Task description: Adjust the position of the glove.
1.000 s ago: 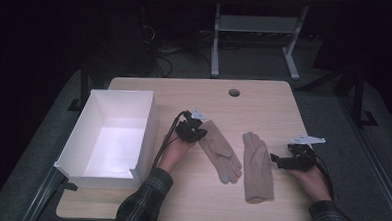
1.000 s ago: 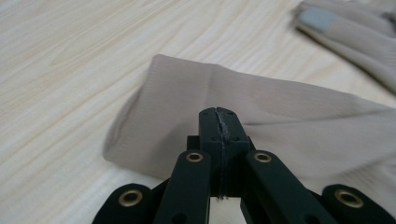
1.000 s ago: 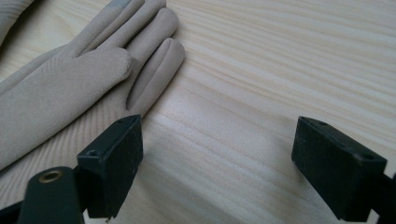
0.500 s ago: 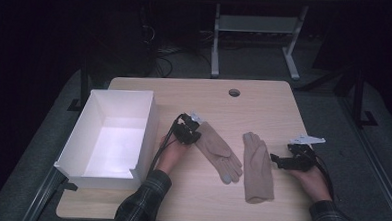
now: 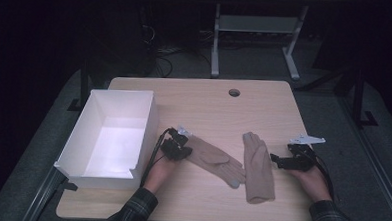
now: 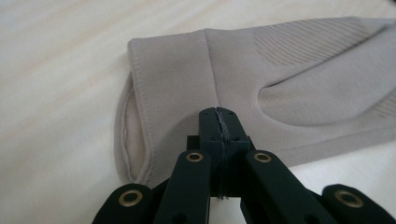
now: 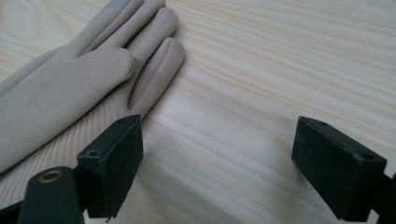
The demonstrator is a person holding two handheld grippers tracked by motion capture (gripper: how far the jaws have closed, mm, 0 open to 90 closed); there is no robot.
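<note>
Two beige gloves lie on the wooden table [image 5: 204, 106]. The left glove [image 5: 214, 159] slants with its cuff toward the white box. My left gripper [image 5: 184, 151] is shut on that cuff; in the left gripper view the closed jaws [image 6: 219, 119] pinch the cuff fabric of the glove [image 6: 187, 70]. The right glove [image 5: 257, 168] lies almost straight, fingers pointing away from the person. My right gripper [image 5: 274, 160] rests just right of it, open. In the right gripper view its gap [image 7: 224, 172] holds bare wood, and the glove's fingers [image 7: 70, 88] lie beside the left jaw.
An open white box [image 5: 148, 118] stands at the table's left side, close to the left hand. A round cable hole [image 5: 234, 92] sits near the far edge. Beyond the table are a metal frame and cables on a dark floor.
My left gripper has moved toward the person and a little left, dragging the left glove's cuff with it, so the glove lies flatter across. The right gripper has stayed put.
</note>
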